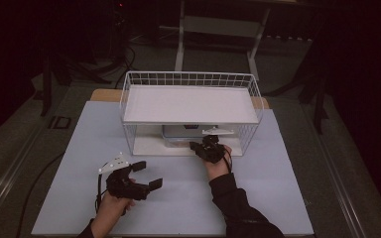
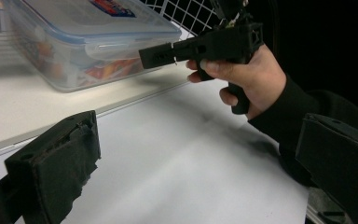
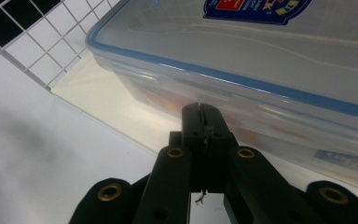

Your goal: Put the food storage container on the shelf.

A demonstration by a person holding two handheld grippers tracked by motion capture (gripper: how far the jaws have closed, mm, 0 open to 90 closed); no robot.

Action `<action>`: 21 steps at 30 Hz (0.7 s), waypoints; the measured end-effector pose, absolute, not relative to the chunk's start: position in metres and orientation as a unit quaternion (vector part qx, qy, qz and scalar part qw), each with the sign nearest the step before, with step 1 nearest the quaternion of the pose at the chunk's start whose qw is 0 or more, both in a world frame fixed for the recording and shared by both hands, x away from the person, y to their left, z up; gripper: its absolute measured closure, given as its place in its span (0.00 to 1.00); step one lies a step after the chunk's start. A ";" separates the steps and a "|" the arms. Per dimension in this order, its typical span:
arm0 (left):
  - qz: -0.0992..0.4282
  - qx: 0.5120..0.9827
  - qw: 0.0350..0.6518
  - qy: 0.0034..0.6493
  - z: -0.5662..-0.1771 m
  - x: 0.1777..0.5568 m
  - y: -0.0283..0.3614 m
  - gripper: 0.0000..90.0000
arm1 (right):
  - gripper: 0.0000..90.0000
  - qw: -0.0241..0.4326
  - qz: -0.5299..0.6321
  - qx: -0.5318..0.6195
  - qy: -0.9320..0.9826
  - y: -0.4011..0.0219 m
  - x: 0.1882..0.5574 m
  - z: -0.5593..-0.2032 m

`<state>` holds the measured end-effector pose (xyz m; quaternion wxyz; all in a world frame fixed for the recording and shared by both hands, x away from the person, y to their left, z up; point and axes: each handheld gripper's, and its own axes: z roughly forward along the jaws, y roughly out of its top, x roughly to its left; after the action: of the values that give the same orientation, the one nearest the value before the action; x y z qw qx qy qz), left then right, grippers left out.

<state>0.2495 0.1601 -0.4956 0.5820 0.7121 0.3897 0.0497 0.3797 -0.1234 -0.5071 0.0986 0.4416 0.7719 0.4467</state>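
Note:
A clear plastic box point(image 1: 180, 135) with a blue-rimmed lid sits on the lower shelf of a white wire rack point(image 1: 191, 79). In the left gripper view the box point(image 2: 88, 42) has colourful contents. My right gripper point(image 1: 194, 145) is at the shelf's front edge with its jaws pressed together and nothing visible between them. In the right gripper view its tips point(image 3: 205, 114) are right at the side wall of the box point(image 3: 261, 60), below the lid rim. My left gripper point(image 1: 147, 175) rests open over the table, front left, and holds nothing. Its wide-spread jaws frame the right gripper point(image 2: 156, 55).
The rack's top shelf point(image 1: 188, 104) is a bare white board that overhangs the box. Wire mesh point(image 3: 37, 51) closes the rack's sides. The white table point(image 1: 178, 198) stretches out in front of the rack. Dark floor and table legs lie behind.

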 end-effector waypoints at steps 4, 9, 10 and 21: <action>0.051 0.712 0.581 0.391 -0.496 0.250 0.161 0.00 | 1.00 0.104 0.443 0.440 0.774 -0.120 0.380 -0.509; 0.053 0.714 0.580 0.388 -0.496 0.249 0.160 0.00 | 0.99 0.105 0.445 0.432 0.777 -0.118 0.379 -0.508; 0.053 0.713 0.581 0.388 -0.495 0.249 0.160 0.00 | 0.97 0.104 0.445 0.430 0.778 -0.117 0.378 -0.507; 0.068 0.715 0.583 0.379 -0.488 0.245 0.159 0.00 | 0.45 0.092 0.474 0.382 0.788 -0.116 0.355 -0.497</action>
<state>0.2454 0.1592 -0.4881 0.5832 0.7153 0.3789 0.0680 0.3553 -0.1164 -0.4965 0.0917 0.3821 0.7878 0.4743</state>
